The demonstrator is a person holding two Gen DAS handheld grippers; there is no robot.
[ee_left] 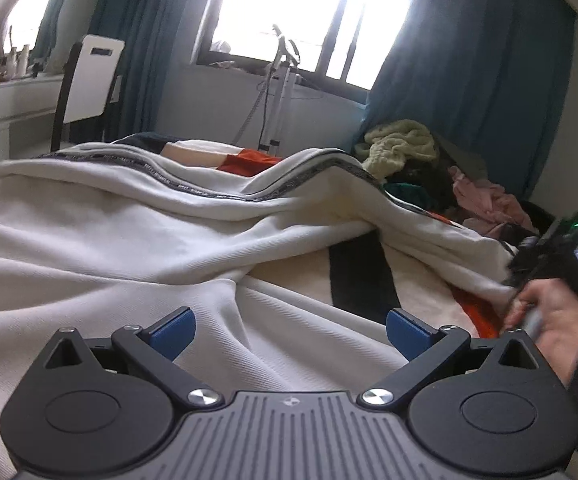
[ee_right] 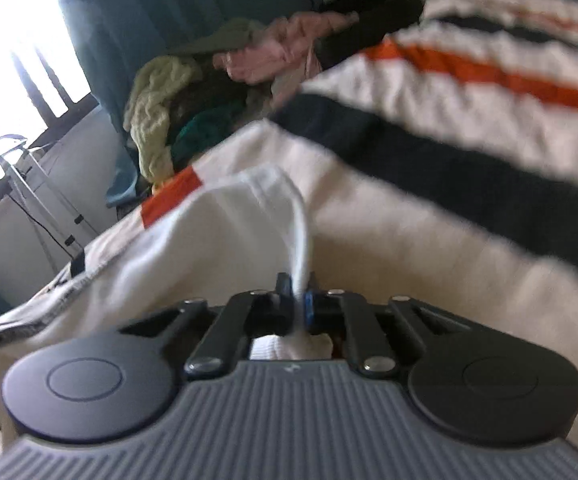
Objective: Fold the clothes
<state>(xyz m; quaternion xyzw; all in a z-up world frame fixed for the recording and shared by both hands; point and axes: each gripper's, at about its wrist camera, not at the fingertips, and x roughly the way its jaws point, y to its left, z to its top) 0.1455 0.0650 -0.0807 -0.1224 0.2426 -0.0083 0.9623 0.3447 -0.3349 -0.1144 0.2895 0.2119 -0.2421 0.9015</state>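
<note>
The white garment (ee_left: pixel 101 240) lies rumpled across the striped blanket (ee_left: pixel 309 276), no neat fold showing. The left gripper (ee_left: pixel 291 330) hovers above it, jaws wide and empty. Further right, the right gripper (ee_right: pixel 297 300) pinches the garment's edge. Beyond, a heap of clothes (ee_left: pixel 429 164) sits unfolded, so much folding seems left

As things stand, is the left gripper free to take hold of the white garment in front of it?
Probably yes. The left gripper has its jaws wide open right over the white garment, with nothing between them. The right gripper is already clamped on another edge of it, off to the side.
</note>
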